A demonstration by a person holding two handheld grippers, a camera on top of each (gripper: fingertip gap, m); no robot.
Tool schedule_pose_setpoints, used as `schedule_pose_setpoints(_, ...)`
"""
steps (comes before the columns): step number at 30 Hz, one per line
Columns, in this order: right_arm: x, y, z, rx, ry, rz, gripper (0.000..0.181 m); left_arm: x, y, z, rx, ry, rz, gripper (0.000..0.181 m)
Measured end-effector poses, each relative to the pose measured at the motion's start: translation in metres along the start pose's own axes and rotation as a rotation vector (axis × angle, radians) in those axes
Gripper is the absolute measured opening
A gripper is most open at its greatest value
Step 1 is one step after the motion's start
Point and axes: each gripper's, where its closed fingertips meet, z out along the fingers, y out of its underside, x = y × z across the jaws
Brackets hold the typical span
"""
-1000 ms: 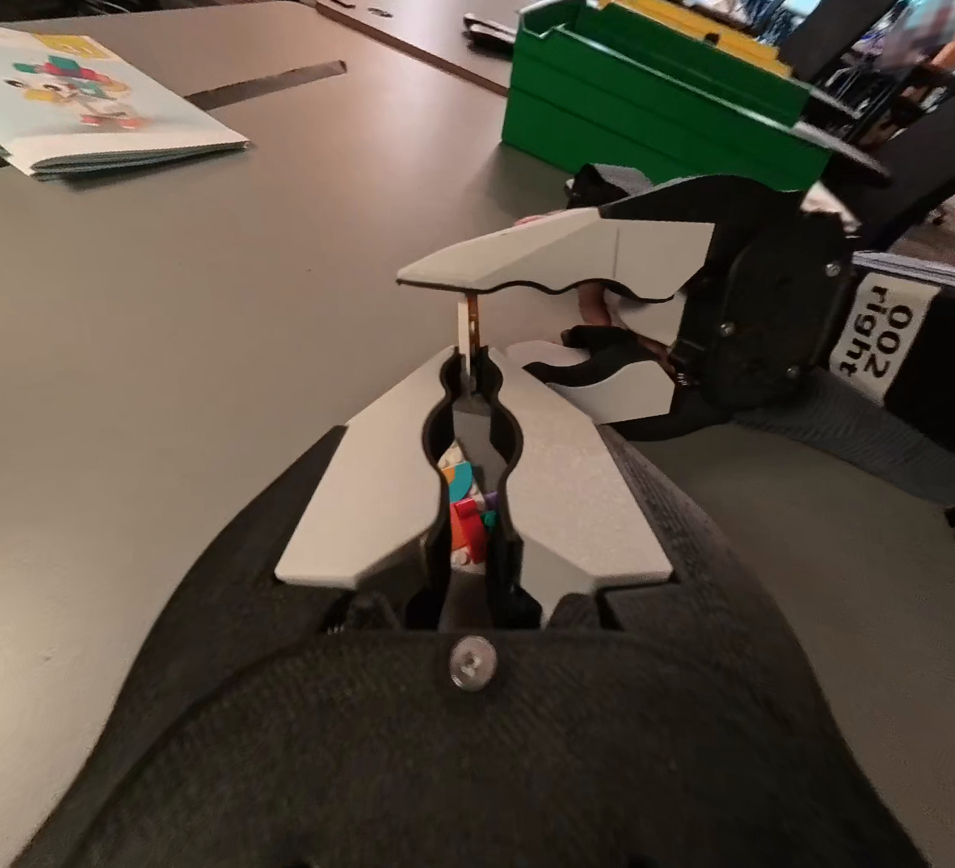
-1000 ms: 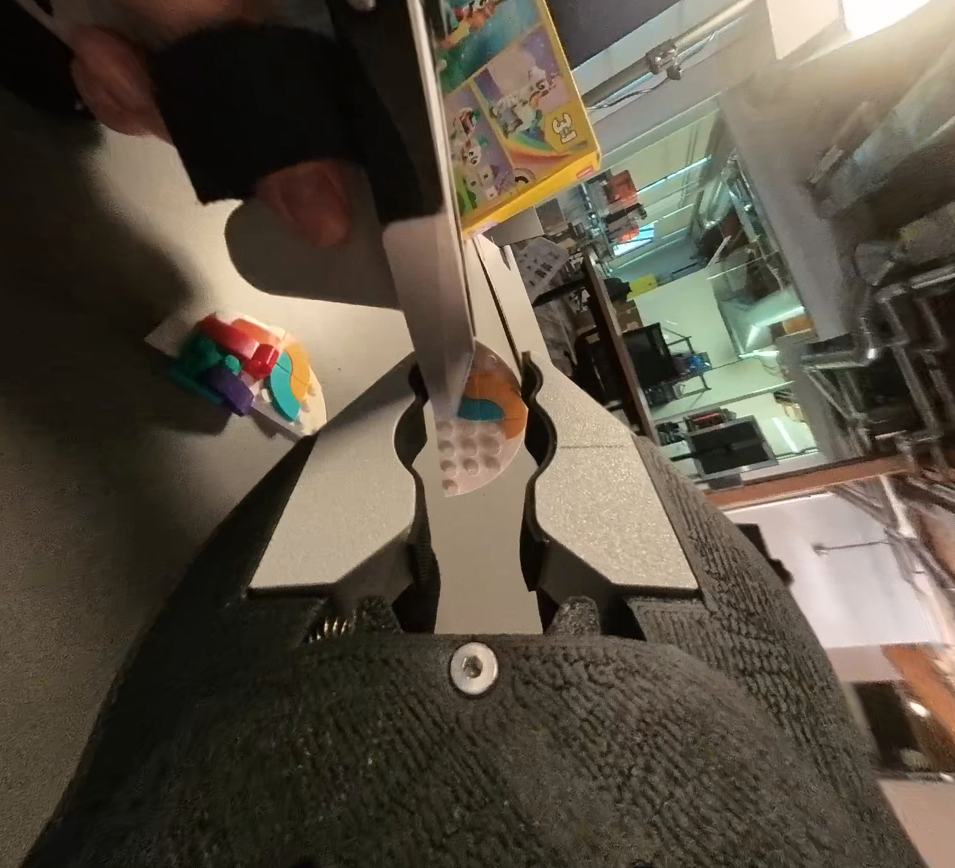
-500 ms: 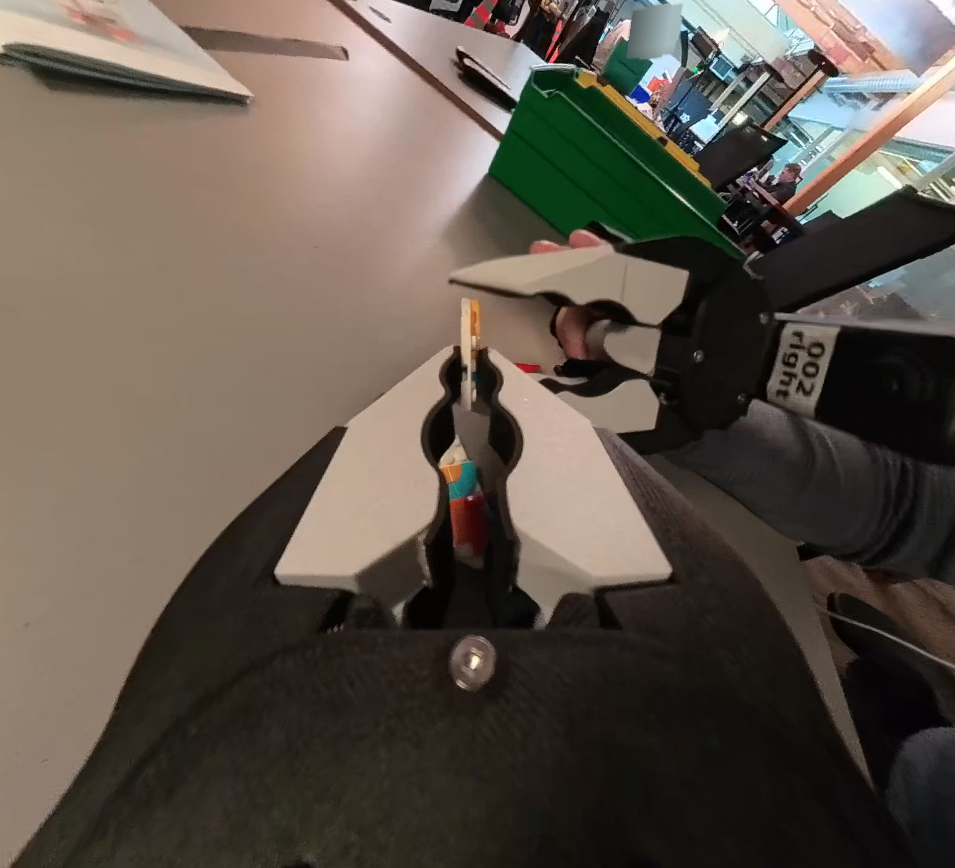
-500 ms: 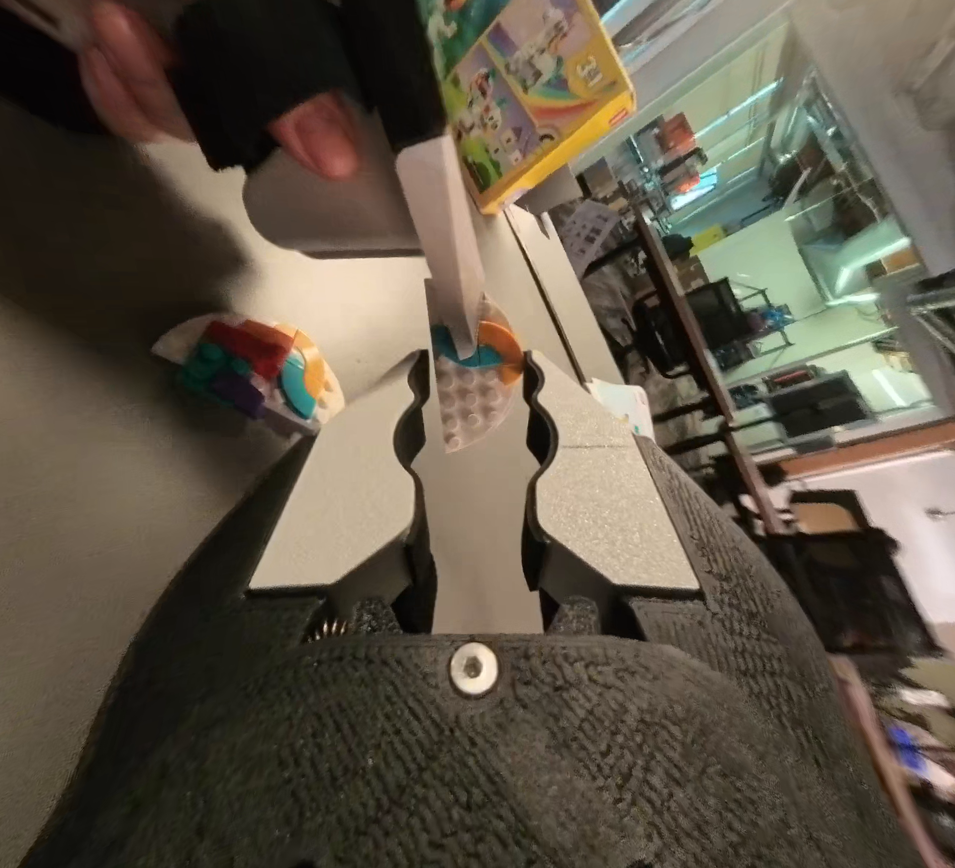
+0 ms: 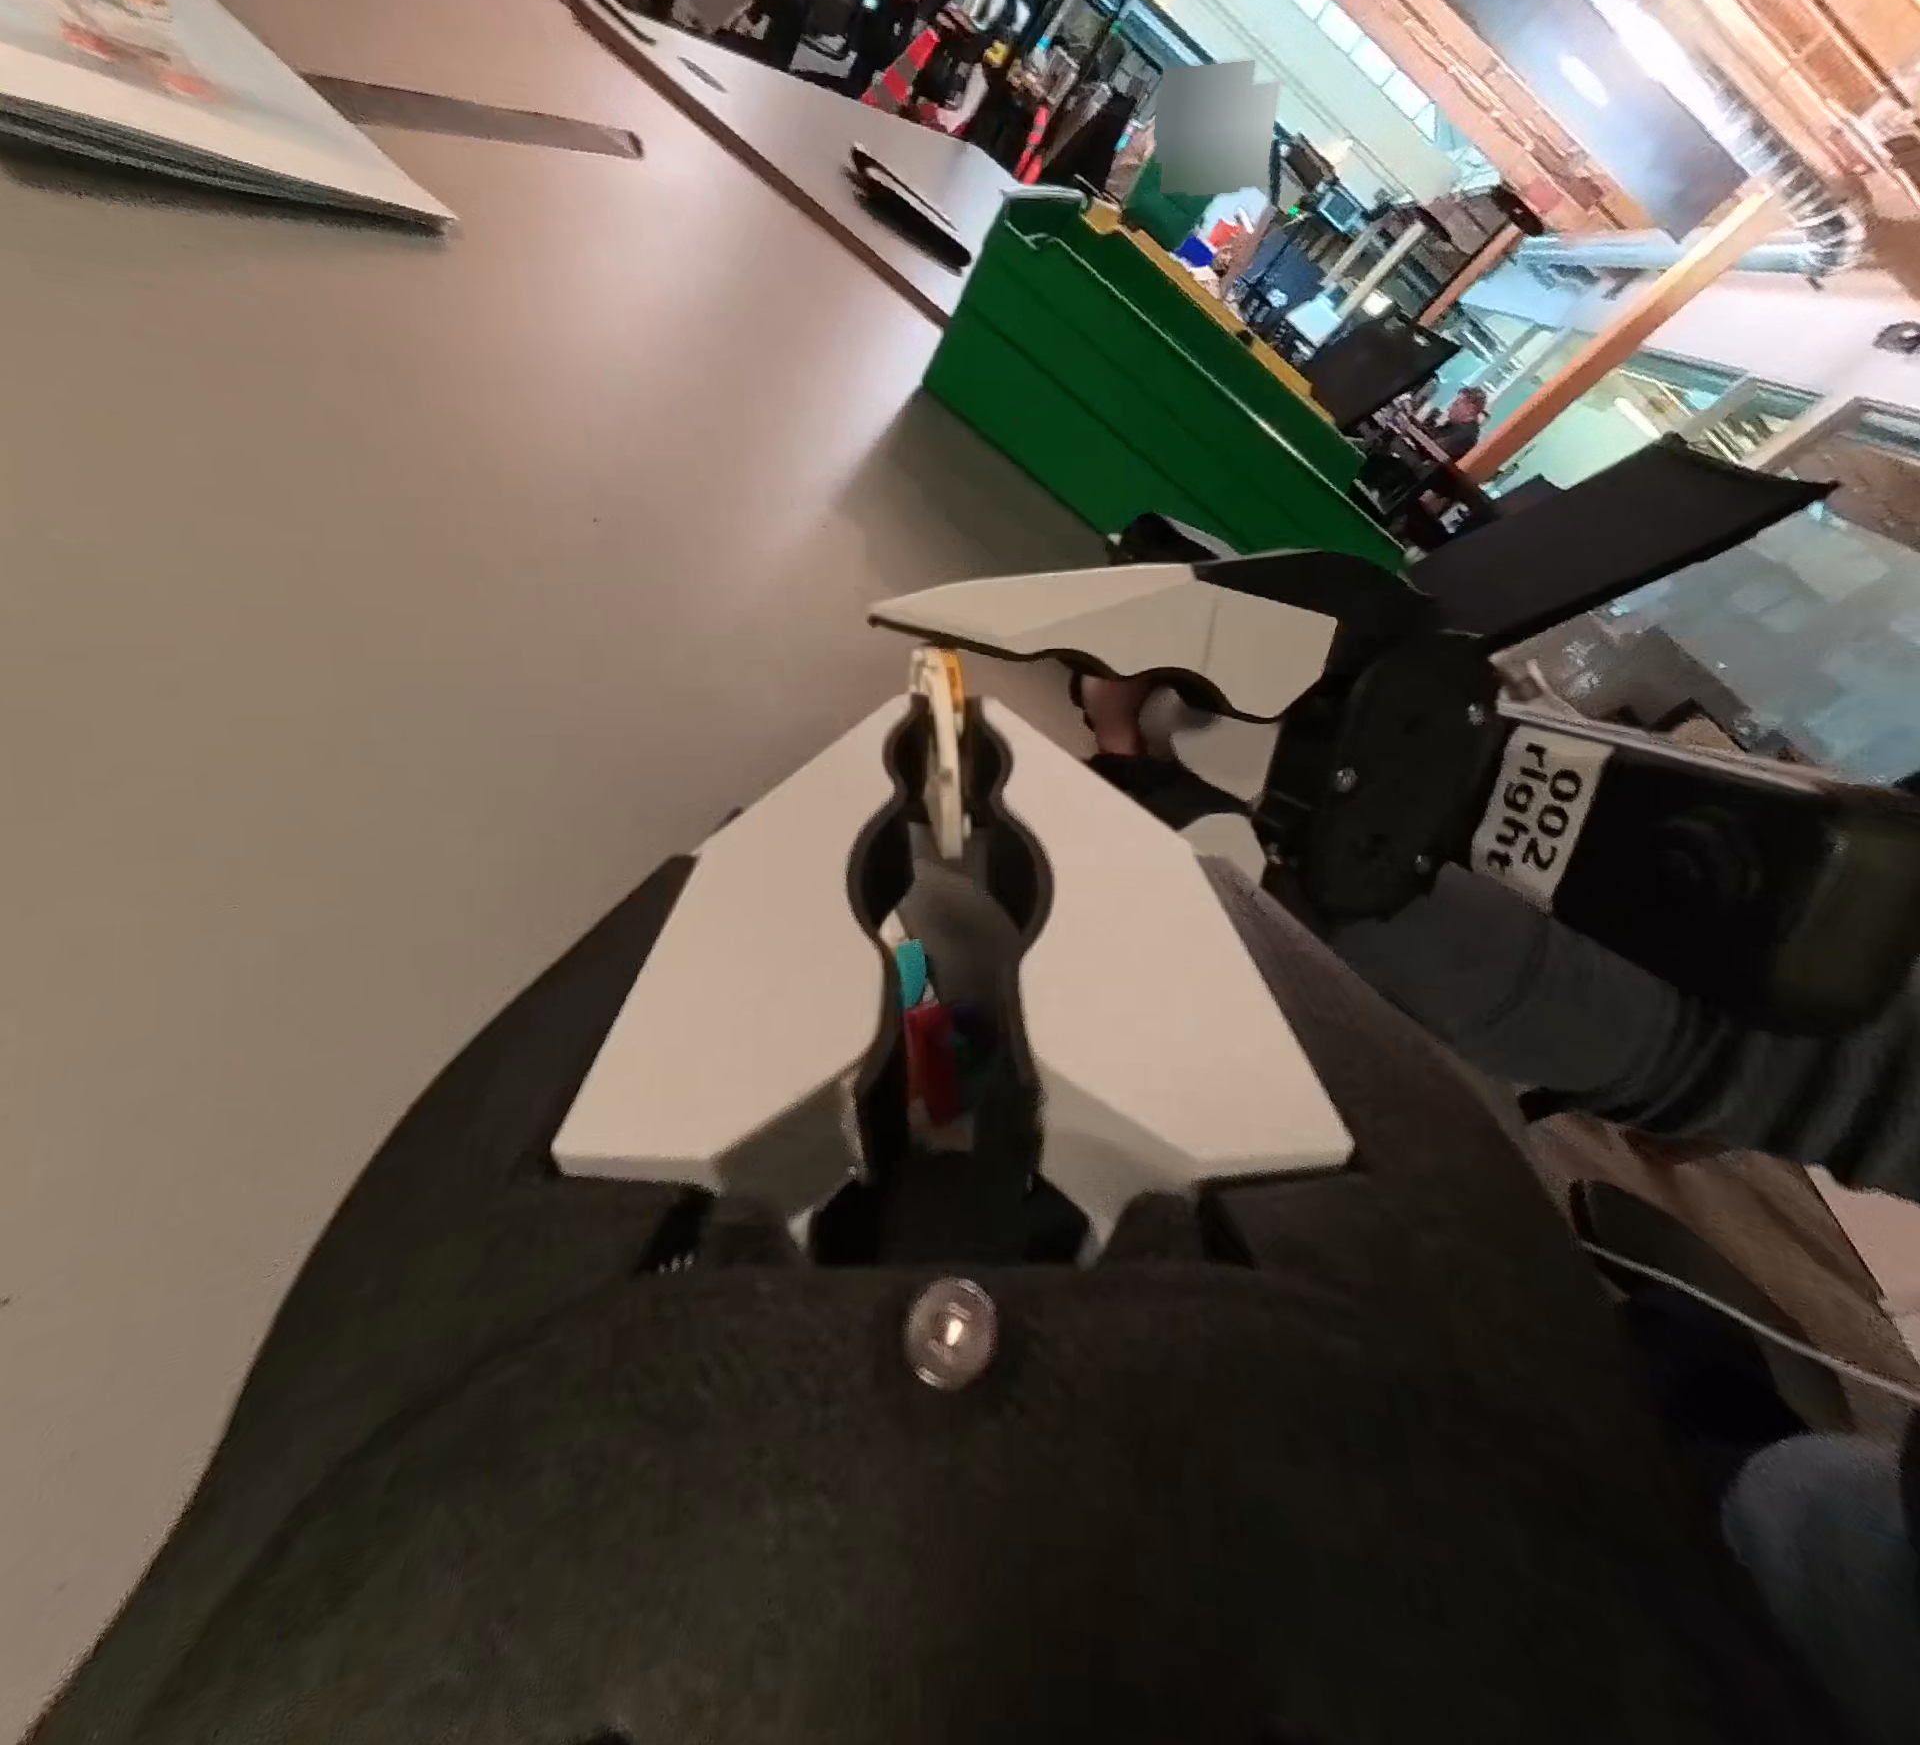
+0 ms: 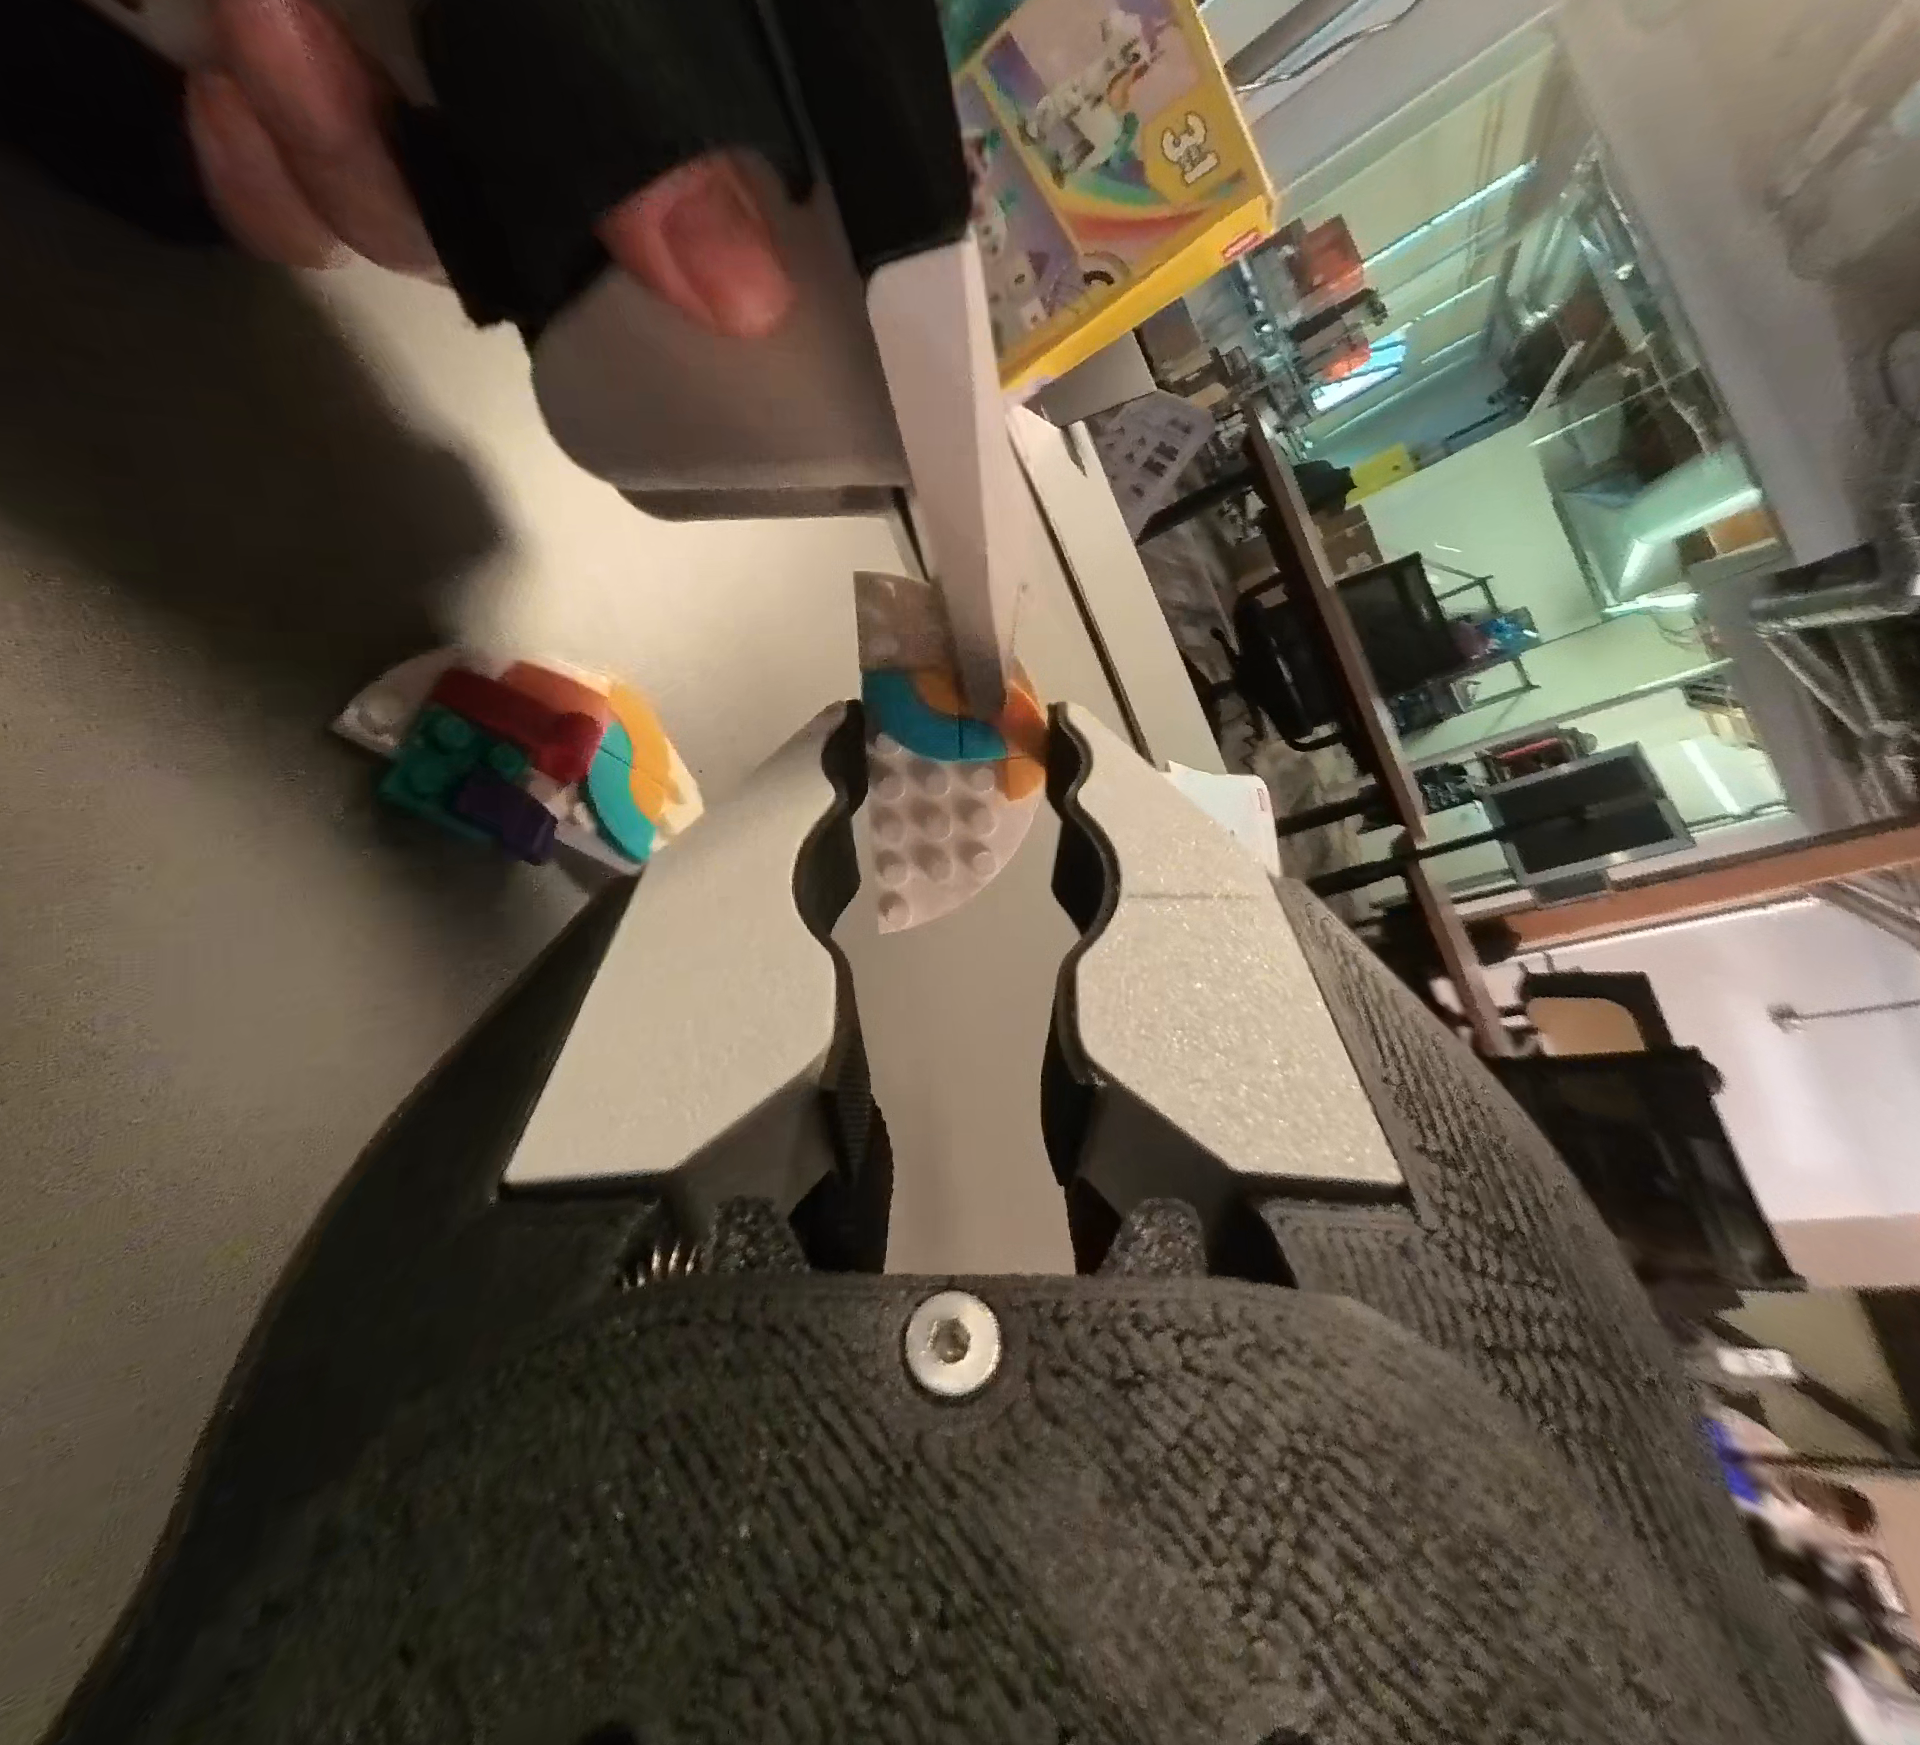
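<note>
Our left tool (image 5: 940, 739) and right tool (image 6: 951, 750) both clamp one white plate (image 6: 940, 838) edgewise, above the tabletop (image 5: 416, 490); a brick cluster (image 6: 520, 776) lies just beside the plate.

Brick cluster (image 6: 520, 776) on table (image 5: 416, 500), left of gripper-held plate (image 6: 940, 807).

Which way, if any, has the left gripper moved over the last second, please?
Yes. The left gripper has pitched upward and rolled: the green bins sit lower in its view and the table now slopes down rightward.
</note>
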Motion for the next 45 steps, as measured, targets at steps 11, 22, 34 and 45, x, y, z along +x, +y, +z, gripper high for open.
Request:
schedule_pose_setpoints(11, 0.002, 0.011, 0.011, -0.203, 0.148, -0.362, 0.032, -0.014, 0.002, 0.001, -0.003, -0.043, -0.161, 0.004)
schedule_pose_setpoints(22, 0.001, 0.015, 0.013, -0.298, 0.217, -0.614, 0.009, -0.024, 0.002, -0.001, 0.015, -0.088, -0.257, 0.004)
schedule_pose_setpoints(34, 0.002, 0.01, 0.004, -0.202, 0.168, -0.368, 0.006, -0.022, -0.009, -0.007, 0.078, -0.075, -0.261, 0.006)
schedule_pose_setpoints(45, 0.011, 0.004, -0.002, -0.145, 0.187, -0.316, 0.015, -0.009, -0.005, -0.006, 0.036, 0.057, -0.301, 0.003)
